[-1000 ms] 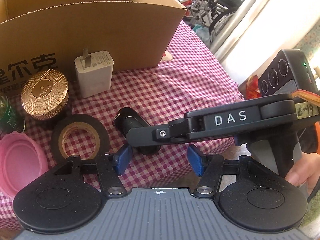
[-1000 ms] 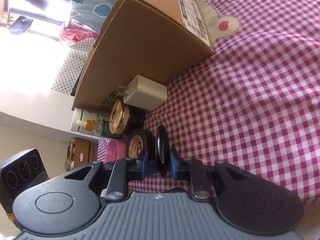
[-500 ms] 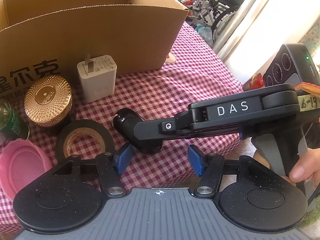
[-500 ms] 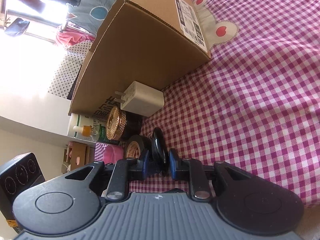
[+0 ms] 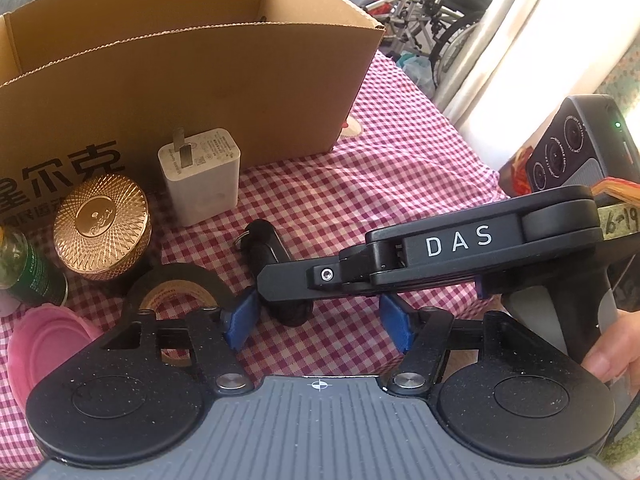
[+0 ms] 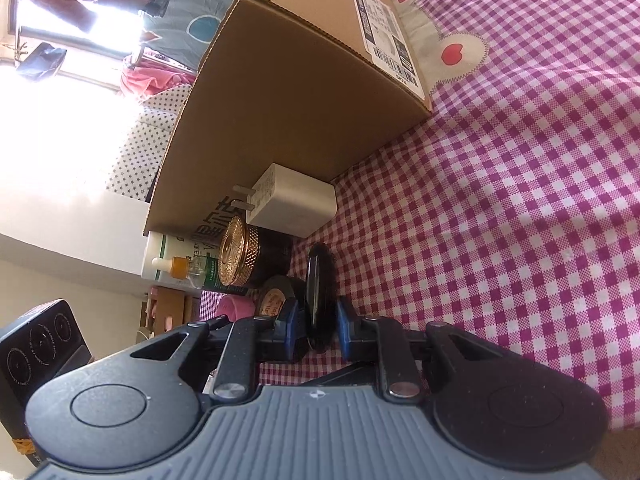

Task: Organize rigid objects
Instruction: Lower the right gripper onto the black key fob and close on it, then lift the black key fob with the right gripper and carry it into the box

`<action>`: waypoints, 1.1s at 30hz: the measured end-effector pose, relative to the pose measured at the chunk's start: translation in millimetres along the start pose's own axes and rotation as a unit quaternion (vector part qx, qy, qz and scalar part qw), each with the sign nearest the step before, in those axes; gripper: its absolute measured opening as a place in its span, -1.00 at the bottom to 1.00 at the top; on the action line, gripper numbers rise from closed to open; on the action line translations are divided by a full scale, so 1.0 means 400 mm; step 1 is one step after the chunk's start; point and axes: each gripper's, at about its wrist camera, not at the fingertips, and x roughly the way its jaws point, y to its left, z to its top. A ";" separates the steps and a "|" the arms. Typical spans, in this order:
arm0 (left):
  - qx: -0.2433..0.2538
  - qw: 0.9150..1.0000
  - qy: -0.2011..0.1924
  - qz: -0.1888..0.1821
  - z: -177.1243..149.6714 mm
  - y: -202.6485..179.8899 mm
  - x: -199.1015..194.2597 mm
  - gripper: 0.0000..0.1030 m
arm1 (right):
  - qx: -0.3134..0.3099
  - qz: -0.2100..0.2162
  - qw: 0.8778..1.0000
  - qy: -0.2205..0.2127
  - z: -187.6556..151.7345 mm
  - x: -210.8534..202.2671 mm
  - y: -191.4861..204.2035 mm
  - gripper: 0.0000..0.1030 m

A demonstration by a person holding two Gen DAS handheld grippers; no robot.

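My right hand-held gripper (image 6: 318, 330) is clamped on the black key fob (image 6: 320, 296), blue pads (image 6: 292, 320) pressing its two flat sides. In the left wrist view the fob (image 5: 266, 242) rests on the checked tablecloth (image 5: 360, 184) of the worktop, its metal ring end toward the box, the right tool's finger reaching across from the right. My left hand-held gripper (image 5: 316, 316) hangs just in front of the fob with its jaws opening, nothing pinched between the blue pads (image 5: 240, 316); the fob's near end sits beside the left pad.

Around it: the white charger plug (image 5: 200, 178) stands just in front of the open cardboard box (image 5: 192, 76), prongs up. Next to it is the jar with the gold patterned lid (image 5: 102, 224), and the black tape roll (image 5: 176, 288) lies flat near the fob. A pink lid (image 5: 44, 340) sits at the left edge, a green bottle (image 5: 28, 272) behind it. A hand (image 5: 616, 348) shows at the right, gripping the other tool's handle.
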 end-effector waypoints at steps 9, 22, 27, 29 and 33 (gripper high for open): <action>0.008 1.000 -0.005 -0.004 -0.004 -0.012 -0.019 0.26 | -0.003 0.004 1.000 -0.011 -0.016 -0.020 0.012 -0.57; 0.031 0.998 -0.058 -0.023 -0.010 -0.045 -0.130 0.26 | -0.033 0.000 0.998 -0.058 -0.052 -0.124 0.113 -0.57; 0.038 0.995 -0.091 -0.025 -0.002 -0.049 -0.194 0.26 | -0.059 0.001 0.996 -0.074 -0.043 -0.154 0.188 -0.57; 0.039 0.993 -0.106 -0.024 0.008 -0.041 -0.225 0.26 | -0.073 0.005 0.994 -0.079 -0.028 -0.158 0.230 -0.57; 0.034 0.990 -0.136 -0.015 0.045 -0.007 -0.285 0.26 | -0.104 0.019 0.991 -0.078 0.022 -0.147 0.309 -0.57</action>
